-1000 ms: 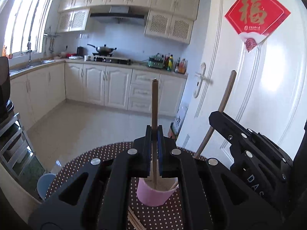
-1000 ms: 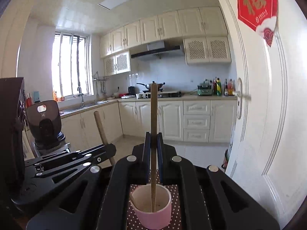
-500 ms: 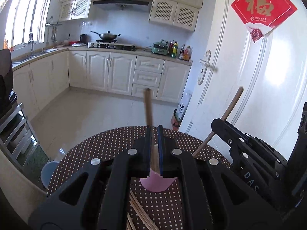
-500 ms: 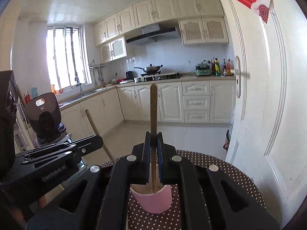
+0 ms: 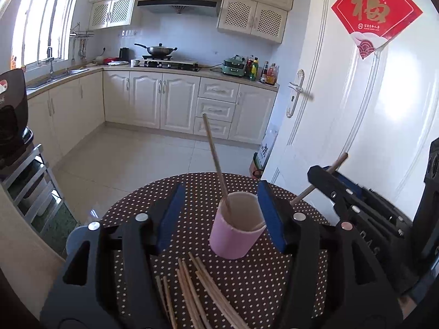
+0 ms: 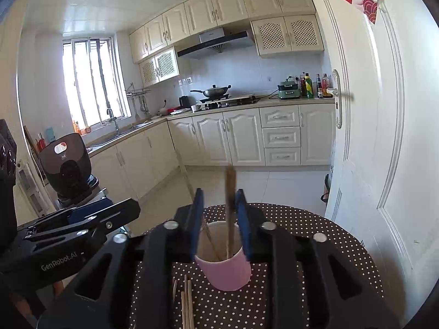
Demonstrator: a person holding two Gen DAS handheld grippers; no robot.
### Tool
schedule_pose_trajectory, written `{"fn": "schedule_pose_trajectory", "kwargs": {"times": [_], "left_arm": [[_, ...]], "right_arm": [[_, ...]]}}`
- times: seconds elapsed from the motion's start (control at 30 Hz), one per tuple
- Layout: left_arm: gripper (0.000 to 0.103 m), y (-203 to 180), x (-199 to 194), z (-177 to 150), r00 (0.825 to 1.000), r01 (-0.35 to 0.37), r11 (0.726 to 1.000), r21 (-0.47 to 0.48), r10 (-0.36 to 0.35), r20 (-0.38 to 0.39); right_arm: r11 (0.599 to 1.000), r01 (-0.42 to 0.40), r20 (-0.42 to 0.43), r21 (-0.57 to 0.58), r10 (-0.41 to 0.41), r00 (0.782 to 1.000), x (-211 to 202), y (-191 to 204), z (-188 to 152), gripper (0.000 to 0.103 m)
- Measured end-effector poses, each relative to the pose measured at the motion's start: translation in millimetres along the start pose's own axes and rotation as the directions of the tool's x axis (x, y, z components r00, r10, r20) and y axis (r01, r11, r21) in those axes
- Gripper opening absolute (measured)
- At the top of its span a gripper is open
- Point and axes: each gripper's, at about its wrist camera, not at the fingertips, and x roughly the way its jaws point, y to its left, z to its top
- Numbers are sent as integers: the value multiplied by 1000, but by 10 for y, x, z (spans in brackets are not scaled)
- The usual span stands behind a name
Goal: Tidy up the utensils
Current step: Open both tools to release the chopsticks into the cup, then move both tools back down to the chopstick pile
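Observation:
A pink cup [image 5: 236,229] stands on the round dotted table [image 5: 260,282]; it also shows in the right wrist view [image 6: 225,263]. My left gripper [image 5: 222,213] is open and empty, its jaws wide either side of the cup. One chopstick [image 5: 215,161] leans free in the cup. My right gripper [image 6: 219,219] is open above the cup, jaws apart; a second chopstick [image 6: 230,200] stands blurred between them, its tip in the cup. Several loose chopsticks [image 5: 192,296] lie on the table before the cup, and show in the right wrist view [image 6: 185,301].
A white door [image 5: 356,109] stands close at the right. The table edge drops to the kitchen floor beyond the cup. A dark appliance [image 6: 68,164] on a rack stands at the left. The right gripper's body [image 5: 356,205] is at the cup's right.
Both grippers opened. The left let go of its chopstick, which now leans in the cup. The right chopstick has dropped lower into the cup. Both views have tilted down.

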Motion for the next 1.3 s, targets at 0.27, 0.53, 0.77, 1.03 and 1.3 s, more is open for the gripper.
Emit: {"fn": "schedule_pose_trajectory", "kwargs": {"times": [0.27, 0.53, 0.77, 1.03, 1.3], "left_arm": [[67, 204, -248, -107, 1000, -19, 1000, -17, 19, -5], [68, 464, -409, -323, 997, -58, 998, -5, 58, -57], [68, 701, -254, -679, 978, -64, 998, -4, 62, -197], [44, 944, 239, -1081, 893, -78, 996, -42, 51, -448], [37, 1029, 549, -1320, 848, -67, 995, -78, 16, -530]], "right_arm": [[1000, 8, 19, 8, -8, 1000, -241, -13, -20, 45], [1000, 2, -15, 28, -2, 1000, -398, -67, -242, 48], [1000, -28, -120, 10, 29, 992, -276, 29, -567, 48], [996, -90, -347, 15, 90, 934, 129, 135, -859, 48], [989, -139, -504, 58, 149, 851, 466, 158, -1043, 48]]}}
